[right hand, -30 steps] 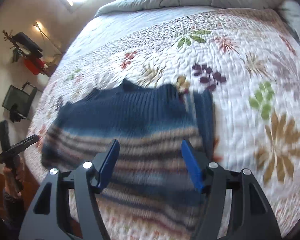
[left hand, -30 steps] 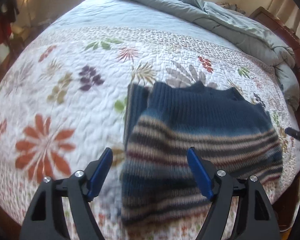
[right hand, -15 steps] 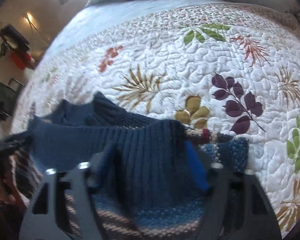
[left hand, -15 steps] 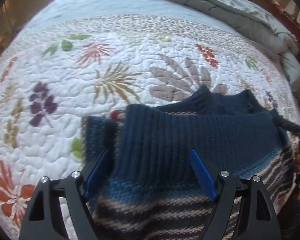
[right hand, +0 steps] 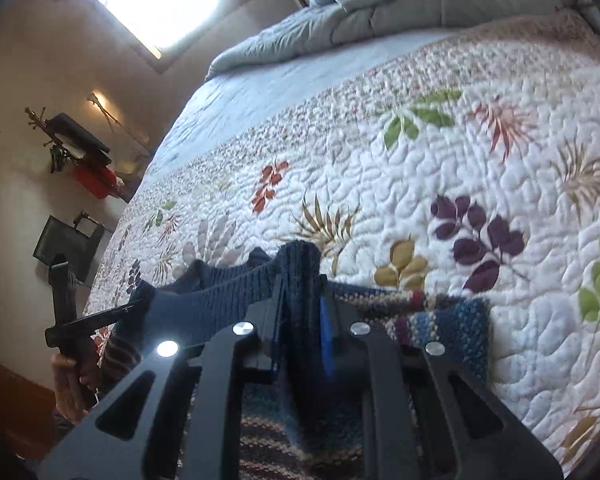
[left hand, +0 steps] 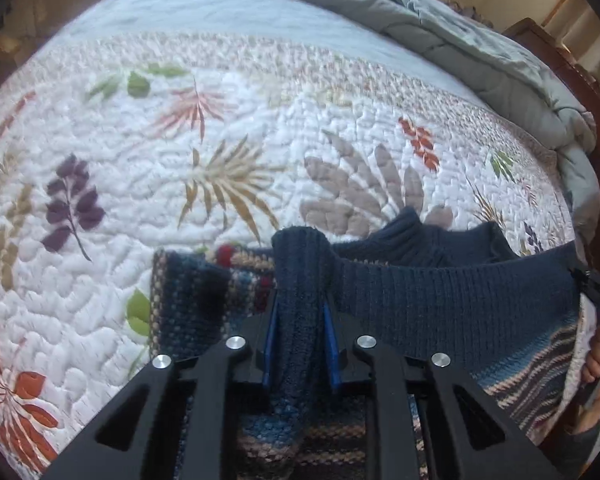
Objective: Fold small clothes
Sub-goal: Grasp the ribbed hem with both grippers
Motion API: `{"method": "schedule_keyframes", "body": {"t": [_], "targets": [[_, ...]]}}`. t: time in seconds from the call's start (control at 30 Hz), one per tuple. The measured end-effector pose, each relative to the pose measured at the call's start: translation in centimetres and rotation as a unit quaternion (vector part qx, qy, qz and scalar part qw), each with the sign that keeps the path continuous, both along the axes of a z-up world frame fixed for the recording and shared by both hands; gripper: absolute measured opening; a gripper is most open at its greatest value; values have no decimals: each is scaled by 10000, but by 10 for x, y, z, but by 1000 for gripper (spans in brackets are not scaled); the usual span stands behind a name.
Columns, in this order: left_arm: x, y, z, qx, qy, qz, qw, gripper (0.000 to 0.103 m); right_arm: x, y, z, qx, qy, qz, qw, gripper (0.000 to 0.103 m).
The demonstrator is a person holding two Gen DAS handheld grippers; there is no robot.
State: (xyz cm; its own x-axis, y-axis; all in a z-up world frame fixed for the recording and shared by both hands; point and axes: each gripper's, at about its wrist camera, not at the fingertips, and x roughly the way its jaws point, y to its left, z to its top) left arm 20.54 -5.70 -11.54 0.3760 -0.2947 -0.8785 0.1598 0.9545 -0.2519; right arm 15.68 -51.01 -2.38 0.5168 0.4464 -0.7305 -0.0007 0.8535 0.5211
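A small knitted sweater [left hand: 440,304], dark blue at the top with tan and maroon stripes below, lies on the floral quilt [left hand: 220,140]. My left gripper [left hand: 299,320] is shut on a bunched fold of its dark blue upper edge. My right gripper [right hand: 300,312] is shut on the same dark blue edge at the other end [right hand: 204,300]. The edge stretches taut between the two. A folded striped sleeve [left hand: 188,300] lies flat beside the left gripper; it also shows in the right wrist view [right hand: 440,320]. Each gripper shows at the edge of the other's view.
A grey duvet [left hand: 480,52] is bunched at the head of the bed. A wooden bed frame [left hand: 560,64] rises at the far right. A stand with a red case [right hand: 92,176] and a dark chair [right hand: 68,244] stand beside the bed.
Both grippers moved forward over the sweater from the striped hem to the dark blue upper edge and closed on it. They were open one second ago.
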Motion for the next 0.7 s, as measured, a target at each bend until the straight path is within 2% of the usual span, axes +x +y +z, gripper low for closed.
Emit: {"method": "schedule_keyframes", "body": {"t": [0.07,0.13,0.2,0.27,0.3,0.33,0.37,0.4,0.47,0.53,0.6,0.7], "targets": [[-1,-7,-2,314,-171,20,9994,20,7,1,-9,-171,127,-67,9997,14],[1,-12,-9,726,-364,64,9967,20,17,0,-34,-176,423,-164,9988,14],[5,-13,-17,753,-376,137,9964,19,19,-2,-54,-137,701,-241,9972,14],[4,-10,-15,721,-352,173,9966,19,20,-6,-65,66,787,-301,9964,15],[5,-10,-12,714,-347,161,9967,20,20,-4,-61,-11,761,-244,9968,16],[3,-8,-9,687,-343,177,9969,21,19,-2,-56,-156,729,-217,9970,22],[2,-7,-5,620,-318,206,9974,22,18,1,-52,-335,729,-240,9965,33],[1,-5,-2,529,-281,231,9979,23,16,4,-46,-565,727,-263,9954,36],[-4,-5,6,479,-286,289,9980,26,13,12,-37,-897,702,-210,9933,36],[-12,-8,17,596,-370,361,9969,29,5,22,-21,-1211,581,-87,9909,36],[-20,-13,25,711,-444,398,9957,32,-1,27,-11,-1320,522,-38,9899,36],[-42,-29,32,1001,-621,305,9926,43,-11,41,0,-1224,471,241,9911,36]]}}
